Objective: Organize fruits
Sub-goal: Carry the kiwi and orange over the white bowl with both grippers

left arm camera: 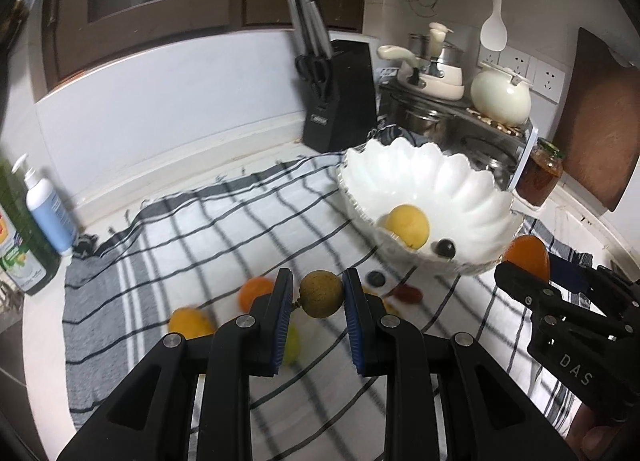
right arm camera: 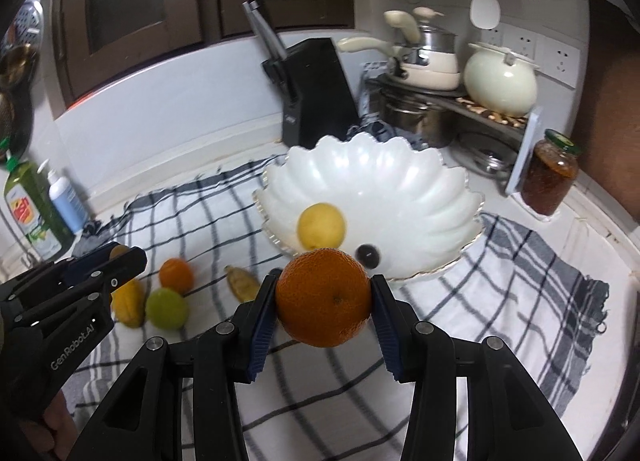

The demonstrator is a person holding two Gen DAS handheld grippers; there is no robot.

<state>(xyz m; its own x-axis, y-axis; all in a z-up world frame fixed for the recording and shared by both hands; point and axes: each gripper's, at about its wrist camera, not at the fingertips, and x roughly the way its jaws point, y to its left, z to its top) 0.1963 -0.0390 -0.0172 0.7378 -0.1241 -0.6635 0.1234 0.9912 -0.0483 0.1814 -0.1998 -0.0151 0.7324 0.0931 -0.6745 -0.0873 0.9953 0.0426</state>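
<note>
Both hand-held grippers loaded, scalloped white bowl (right arm camera: 372,197) ahead of each.

Left hand-held gripper (left arm camera: 317,293) is clenched on a small round brown-green fruit (left arm camera: 321,293), possibly a longan; right hand-held gripper (right arm camera: 324,301) is clamped on an orange (right arm camera: 324,297). Both are raised over the checked cloth (left arm camera: 180,229) on the desk. The bowl lies forward and to the right of the left gripper, and directly forward of the right gripper, just past the orange. Judgement: right hand is nearer the bowl, so the orange has the shorter path. The bowl holds a yellow fruit (right arm camera: 322,226) and a small dark fruit (right arm camera: 369,255) near its front rim. Loose fruit sits left of the bowl: another orange (right arm camera: 176,275), a green fruit (right arm camera: 166,308).
</note>
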